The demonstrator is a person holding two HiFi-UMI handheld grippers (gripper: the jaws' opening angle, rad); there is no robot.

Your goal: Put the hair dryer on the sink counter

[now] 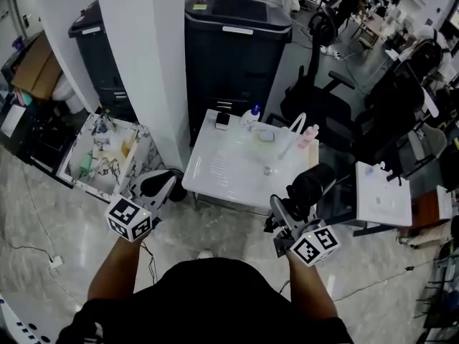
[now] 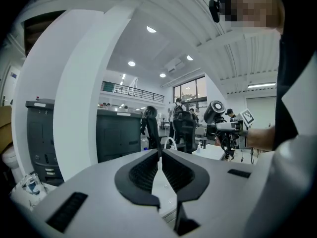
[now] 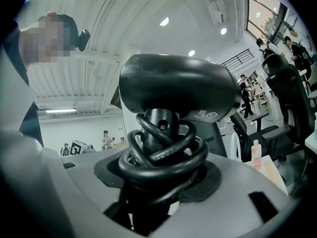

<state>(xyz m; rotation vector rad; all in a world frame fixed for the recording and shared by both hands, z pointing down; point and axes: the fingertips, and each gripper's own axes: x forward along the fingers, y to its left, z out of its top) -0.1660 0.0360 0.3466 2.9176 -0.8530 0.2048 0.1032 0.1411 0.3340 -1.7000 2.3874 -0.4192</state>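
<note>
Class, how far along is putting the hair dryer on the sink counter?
Done: hair dryer picked up, cord coiled round its handle. In hand: right gripper clamps that handle, dryer not yet on the white sink counter; left gripper shut, empty. Left: set it down on the counter and release.

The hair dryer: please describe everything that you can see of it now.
The hair dryer is black, with a smooth, plastic-looking barrel above a round handle. Its black cord is coiled around the handle. The right gripper is shut on the handle and holds it upright, barrel on top. In the head view it hangs near the front right corner of the white sink counter, not yet on it.
</note>
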